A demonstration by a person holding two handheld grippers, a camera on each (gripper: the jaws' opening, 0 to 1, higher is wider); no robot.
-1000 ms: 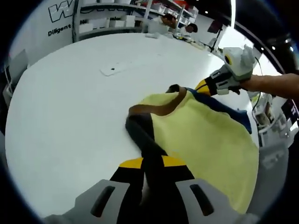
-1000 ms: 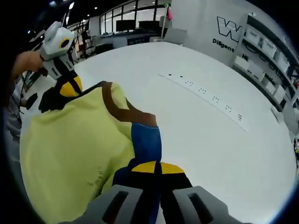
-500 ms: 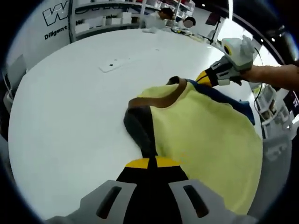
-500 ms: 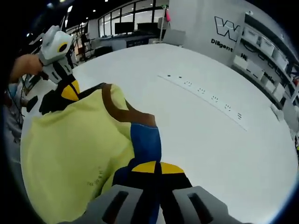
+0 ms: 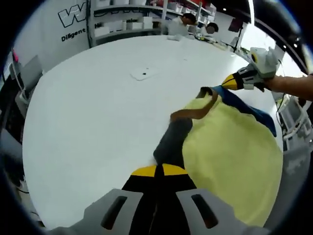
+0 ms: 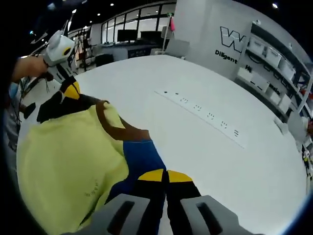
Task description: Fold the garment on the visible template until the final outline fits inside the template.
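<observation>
A yellow garment (image 5: 230,147) with a brown collar (image 5: 195,110) is spread over the white table (image 5: 88,122). My left gripper (image 5: 156,170) is shut on its dark grey sleeve (image 5: 171,142). Across the collar, a hand holds my right gripper (image 5: 230,82), which is shut on the blue sleeve (image 5: 244,105). In the right gripper view, my right gripper (image 6: 164,175) clamps the blue sleeve (image 6: 142,156) beside the yellow body (image 6: 63,156). At the far corner my left gripper (image 6: 72,90) pinches the dark sleeve (image 6: 58,105). I cannot make out a template outline.
A white socket strip (image 6: 200,110) runs across the table beyond the garment. A small flat white plate (image 5: 144,74) lies on the tabletop. Shelves with white boxes (image 5: 122,24) and seated people (image 5: 188,22) are past the far table edge.
Both cameras have shifted. The collar edge now lies farther from my left gripper and the dark sleeve is drawn out longer. Both grippers have kept hold of their sleeves.
</observation>
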